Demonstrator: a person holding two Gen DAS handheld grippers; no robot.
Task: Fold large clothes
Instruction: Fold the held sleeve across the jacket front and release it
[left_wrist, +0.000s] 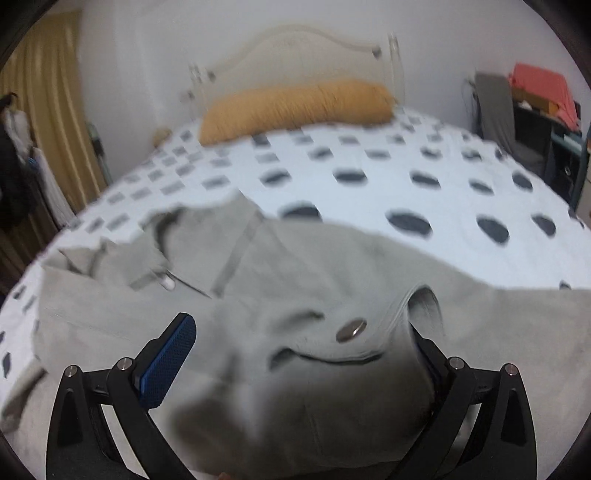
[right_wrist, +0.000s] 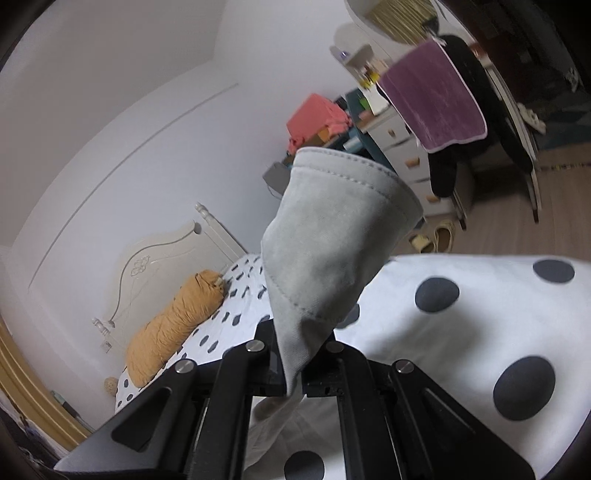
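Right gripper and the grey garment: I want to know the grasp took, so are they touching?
Touching. The right wrist view shows the right gripper with its jaws closed on a fold of the grey garment, which rises from between them.

Grey garment (left_wrist: 314, 266), dark-dotted white bedspread (left_wrist: 369, 166)

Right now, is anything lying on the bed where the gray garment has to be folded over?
Nothing visible. The polka-dot bedspread beyond the gray garment is bare up to the orange pillow at the headboard.
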